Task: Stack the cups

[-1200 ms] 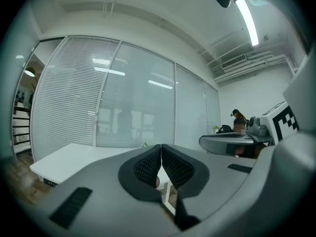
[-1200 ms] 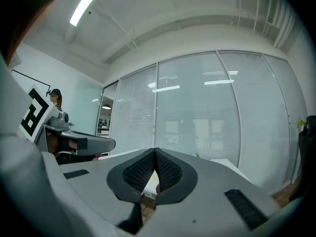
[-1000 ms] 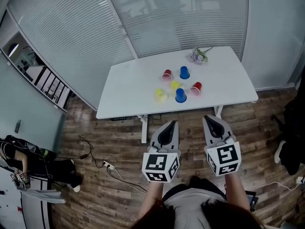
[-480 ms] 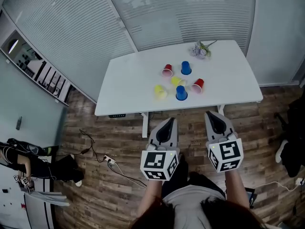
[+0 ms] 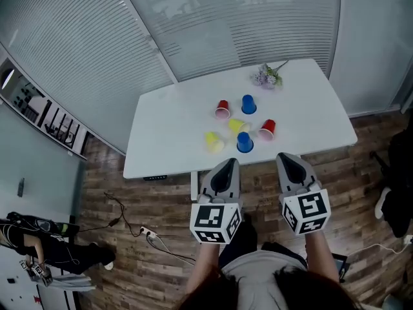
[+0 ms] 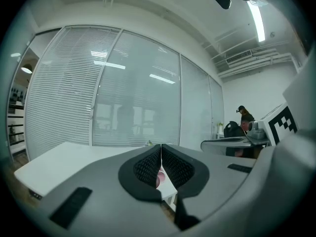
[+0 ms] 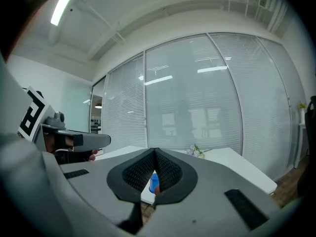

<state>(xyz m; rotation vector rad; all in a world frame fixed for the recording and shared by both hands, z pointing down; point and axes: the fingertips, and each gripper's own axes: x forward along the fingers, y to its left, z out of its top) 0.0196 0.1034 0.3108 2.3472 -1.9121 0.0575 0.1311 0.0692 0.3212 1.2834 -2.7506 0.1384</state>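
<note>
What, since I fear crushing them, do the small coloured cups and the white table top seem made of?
The small red, blue and yellow cups look like thin plastic: uniform saturated colour; too distant to be sure. The white rectangular table top looks like smooth matt laminate, plain and even.

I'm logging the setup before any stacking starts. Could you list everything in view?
table: 1, white, in front of the blinds
red cups: 2, red, rear left and right of the group
blue cups: 2, blue, rear and near edge
yellow cups: 2, yellow, middle and near left
flower sprig: 1, pale purple and green, far right of the table
blinds: pale grey, behind the table
floor: brown wood planks
cables: dark, on the floor at left
left gripper: 1, grey, shut, empty
right gripper: 1, grey, shut, empty
</note>
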